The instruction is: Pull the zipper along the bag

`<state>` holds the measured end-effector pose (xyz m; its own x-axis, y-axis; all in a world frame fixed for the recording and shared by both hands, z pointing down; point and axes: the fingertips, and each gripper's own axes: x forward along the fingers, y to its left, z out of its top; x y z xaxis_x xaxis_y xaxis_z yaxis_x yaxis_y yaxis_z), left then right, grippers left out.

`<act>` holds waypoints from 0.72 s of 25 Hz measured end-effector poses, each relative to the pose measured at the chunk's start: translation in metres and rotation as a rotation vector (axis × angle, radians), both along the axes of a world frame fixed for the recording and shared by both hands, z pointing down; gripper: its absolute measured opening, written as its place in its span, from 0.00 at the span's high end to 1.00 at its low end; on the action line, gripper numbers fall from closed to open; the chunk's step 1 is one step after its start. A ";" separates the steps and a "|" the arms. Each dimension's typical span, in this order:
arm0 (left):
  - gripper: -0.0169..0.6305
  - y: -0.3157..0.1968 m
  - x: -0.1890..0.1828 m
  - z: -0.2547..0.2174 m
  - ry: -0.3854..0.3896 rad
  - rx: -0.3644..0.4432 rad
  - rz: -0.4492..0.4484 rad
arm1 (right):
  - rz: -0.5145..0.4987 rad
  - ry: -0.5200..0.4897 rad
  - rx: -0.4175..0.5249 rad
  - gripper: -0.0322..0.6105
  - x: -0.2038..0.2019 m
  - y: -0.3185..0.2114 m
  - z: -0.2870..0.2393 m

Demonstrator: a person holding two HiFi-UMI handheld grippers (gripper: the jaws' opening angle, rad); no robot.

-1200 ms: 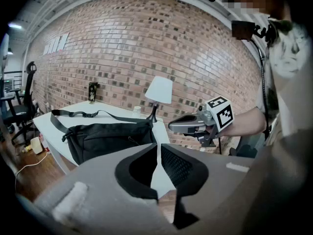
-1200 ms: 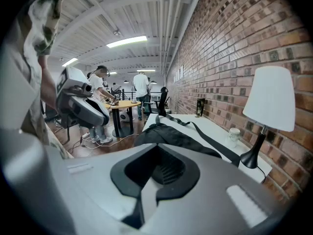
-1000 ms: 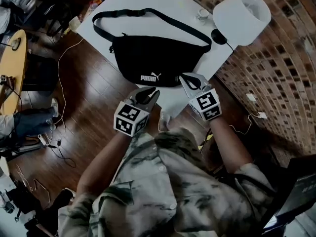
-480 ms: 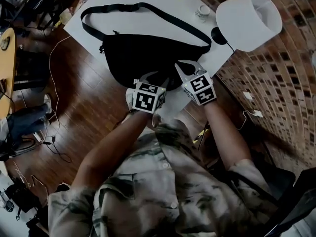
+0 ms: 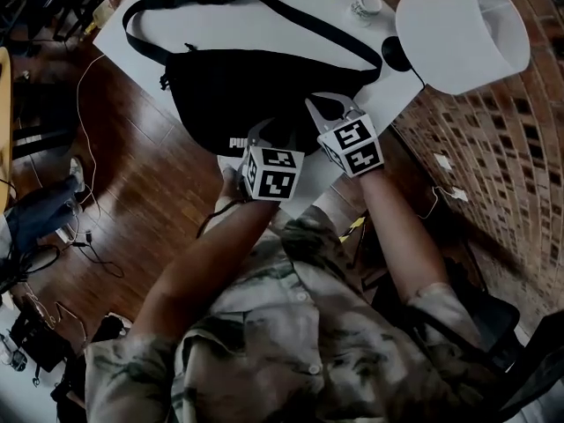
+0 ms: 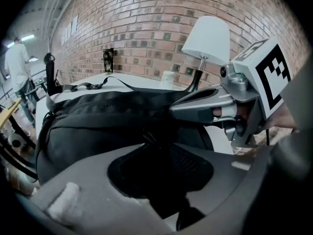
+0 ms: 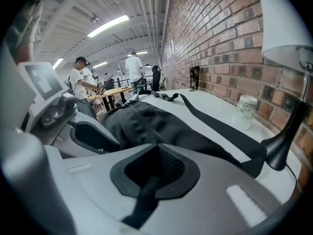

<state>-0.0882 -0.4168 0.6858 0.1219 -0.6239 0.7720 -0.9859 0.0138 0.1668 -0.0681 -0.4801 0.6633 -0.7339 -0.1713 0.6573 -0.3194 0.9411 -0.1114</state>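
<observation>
The bag (image 5: pixel 256 95) lies across the table (image 5: pixel 203 25). Both tools have just come forward onto it. The left hand-held gripper (image 5: pixel 256 137) now clamps its 6 o'clock edge, and the right hand-held gripper (image 5: pixel 319 108) pinches its 4 o'clock end. The grips look set, so pulling can start.

A white table (image 5: pixel 247 25) stands against a brick wall (image 5: pixel 520 148) on a dark wooden floor (image 5: pixel 132 174). At the table's far corner are a lamp with a white shade (image 5: pixel 463 35) on a black base (image 5: pixel 396 54) and, near it, a small patterned cup (image 5: pixel 364 8). Cables (image 5: pixel 84 104) trail across the floor. People (image 7: pixel 80 82) stand in the background around a wooden table (image 7: pixel 115 92).
</observation>
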 end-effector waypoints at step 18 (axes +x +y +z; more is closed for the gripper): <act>0.94 0.008 -0.018 -0.025 0.100 0.009 0.197 | 0.008 0.111 -0.028 0.94 0.004 -0.002 0.025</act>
<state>-0.1057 -0.4084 0.6605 0.3172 -0.5872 0.7447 -0.9481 -0.1790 0.2627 -0.0646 -0.4821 0.6883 -0.6550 -0.1573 0.7391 -0.3386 0.9355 -0.1009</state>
